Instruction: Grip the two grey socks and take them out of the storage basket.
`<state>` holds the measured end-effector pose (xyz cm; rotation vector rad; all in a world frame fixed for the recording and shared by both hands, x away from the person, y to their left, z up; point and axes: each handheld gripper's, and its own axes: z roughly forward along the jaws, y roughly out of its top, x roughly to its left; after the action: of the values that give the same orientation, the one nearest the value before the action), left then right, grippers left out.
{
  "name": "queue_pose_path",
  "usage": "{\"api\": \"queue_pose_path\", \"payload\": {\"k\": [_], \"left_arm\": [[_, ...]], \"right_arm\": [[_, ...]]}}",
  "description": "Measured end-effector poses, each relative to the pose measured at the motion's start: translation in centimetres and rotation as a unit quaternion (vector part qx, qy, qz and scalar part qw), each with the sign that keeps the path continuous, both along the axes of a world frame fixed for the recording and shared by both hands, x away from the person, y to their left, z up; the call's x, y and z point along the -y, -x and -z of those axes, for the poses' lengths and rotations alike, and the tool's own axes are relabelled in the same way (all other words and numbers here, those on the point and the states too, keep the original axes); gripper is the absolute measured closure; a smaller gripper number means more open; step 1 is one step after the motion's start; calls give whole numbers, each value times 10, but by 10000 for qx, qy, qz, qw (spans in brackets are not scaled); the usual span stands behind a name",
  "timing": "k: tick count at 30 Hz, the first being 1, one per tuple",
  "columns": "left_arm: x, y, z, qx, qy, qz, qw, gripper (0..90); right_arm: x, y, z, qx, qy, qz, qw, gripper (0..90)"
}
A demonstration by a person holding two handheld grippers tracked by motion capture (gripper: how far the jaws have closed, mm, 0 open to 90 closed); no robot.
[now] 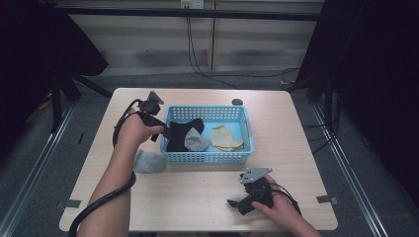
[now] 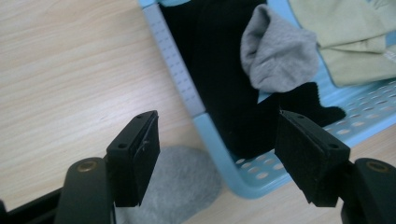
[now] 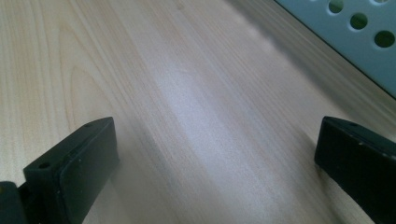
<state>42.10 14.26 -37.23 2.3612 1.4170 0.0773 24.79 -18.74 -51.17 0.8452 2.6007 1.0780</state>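
Table (image 1: pixel 197 192): light wood top, rounded corners; it carries the basket, the loose sock and both claws.
Basket (image 1: pixel 207 157): pale blue perforated plastic, rectangular, at the centre of the table, slightly toward the far side.
Black garment (image 1: pixel 180 136): lies in the left half of the basket, reaching its near left corner; in the left gripper view it runs along the basket's left wall (image 2: pixel 175 60).
Beige socks (image 1: pixel 226 138): inside the basket, right half, lying flat on the floor of it.
Grey sock, in basket (image 1: pixel 196 142): rests on top of the black garment, near the middle of the basket; bunched, toe end raised in the left gripper view (image 2: pixel 280 56).
Grey sock, on table (image 1: pixel 148 161): outside the basket, just beside its near left corner, below the left forearm.
Left claw (image 1: pixel 165 131): held by the left hand (image 1: pixel 136 129) at the basket's left wall; jaws wide apart, nothing between them. In the left gripper view the jaws straddle the basket's near left corner, one over the loose grey sock, one over the basket.
Right claw (image 1: pixel 232 203): held by the right hand (image 1: pixel 276 210) low over the near right part of the table, pointing left; jaws wide apart, empty, bare wood between them.
Small dark object (image 1: pixel 237 102): on the table beyond the basket's far right corner; identity cannot be told.
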Motion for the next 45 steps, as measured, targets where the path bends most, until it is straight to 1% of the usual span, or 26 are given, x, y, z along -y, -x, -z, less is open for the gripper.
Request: {"api": "queue_pose_path", "payload": {"k": [2,3,7,9,12,14,17,20,22,24,25,26,28,29,30,31,36,37,42,45], "left_arm": [[7,-1,0,10,7,0,10000,307],[9,-1,0,20,14,55,10000,309],[21,-3,3,47,64,138,9999,310],[28,-4,4,18,93,150,9998,309],[37,-7,9,33,130,238,9996,310],[43,-8,13,50,136,274,9995,309],[50,-9,16,36,88,310,9995,309],[56,-11,20,43,139,339,9993,309],[59,-12,22,28,99,364,9993,309],[63,-13,25,44,135,341,9993,309],[64,-13,25,40,127,371,9992,309],[67,-14,28,40,116,339,9994,309],[70,-15,32,8,69,387,9992,308],[71,-15,34,12,113,361,9993,308],[73,-16,36,42,118,435,9990,307],[75,-16,38,51,136,404,9991,307],[82,-20,48,105,105,434,9989,300],[83,-22,50,143,99,452,9988,298],[88,-27,58,233,117,403,9988,294],[91,-28,63,243,181,370,9989,294]], "right_arm": [[0,0,0,0,0,-1,10000,0],[0,0,0,0,0,-1,10000,0],[0,0,0,1,2,0,10000,0],[0,0,0,1,1,-1,10000,0],[0,0,0,8,3,-1,10000,0],[0,0,0,15,5,-6,10000,0],[0,0,0,14,4,-5,10000,0],[0,0,0,16,5,-6,10000,0],[0,0,0,17,5,-6,10000,0],[0,0,0,16,5,-6,10000,0],[0,0,0,16,5,-5,10000,0],[0,0,0,16,4,-6,10000,0],[0,0,0,16,4,-5,10000,0],[0,0,0,16,4,-5,10000,0],[0,0,0,16,5,-5,10000,0],[0,0,0,15,5,-5,10000,0],[0,0,0,16,5,-6,10000,0],[0,0,0,14,4,-3,10000,0],[0,0,0,11,3,-5,10000,0],[0,0,0,13,6,-16,10000,0]]}}
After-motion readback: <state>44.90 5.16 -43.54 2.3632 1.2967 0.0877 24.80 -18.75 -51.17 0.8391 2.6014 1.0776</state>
